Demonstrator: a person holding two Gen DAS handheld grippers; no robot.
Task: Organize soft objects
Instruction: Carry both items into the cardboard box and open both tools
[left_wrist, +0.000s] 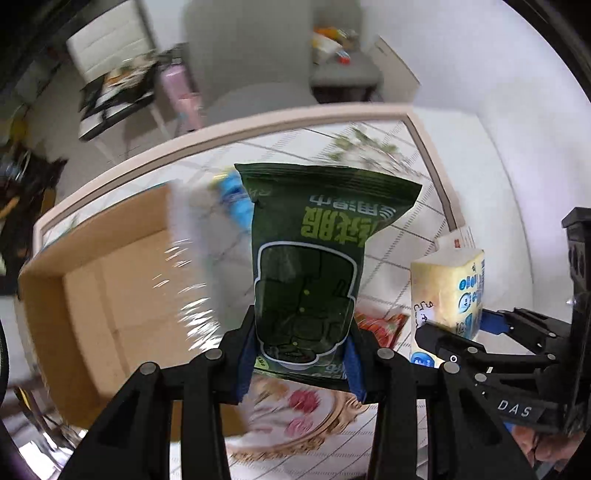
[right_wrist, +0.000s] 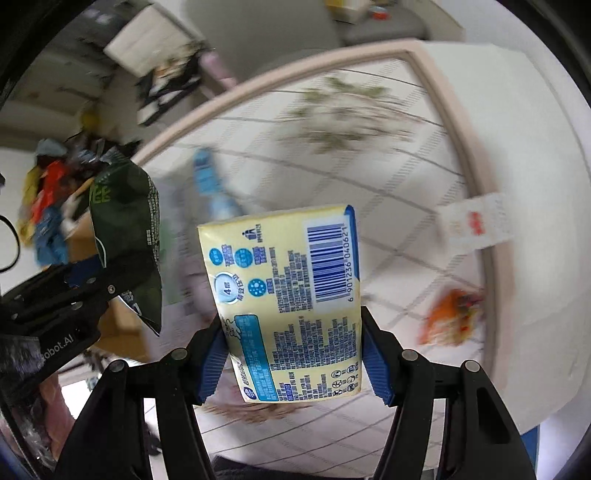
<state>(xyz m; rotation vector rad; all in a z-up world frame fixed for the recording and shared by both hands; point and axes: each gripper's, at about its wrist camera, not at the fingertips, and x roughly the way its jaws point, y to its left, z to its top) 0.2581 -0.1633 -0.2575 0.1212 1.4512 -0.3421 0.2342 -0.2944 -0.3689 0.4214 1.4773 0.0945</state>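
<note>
My left gripper is shut on the bottom of a dark green wipes pack, which hangs lifted above the table. In the right wrist view my right gripper is shut on a pale yellow tissue pack with a barcode, also raised off the table. The tissue pack and the right gripper show at the right of the left wrist view. The green pack and the left gripper appear at the left of the right wrist view.
An open cardboard box sits at the table's left. On the patterned tablecloth lie a blue and white pack, an orange snack bag and a white carton near the right edge. Chairs stand beyond the table.
</note>
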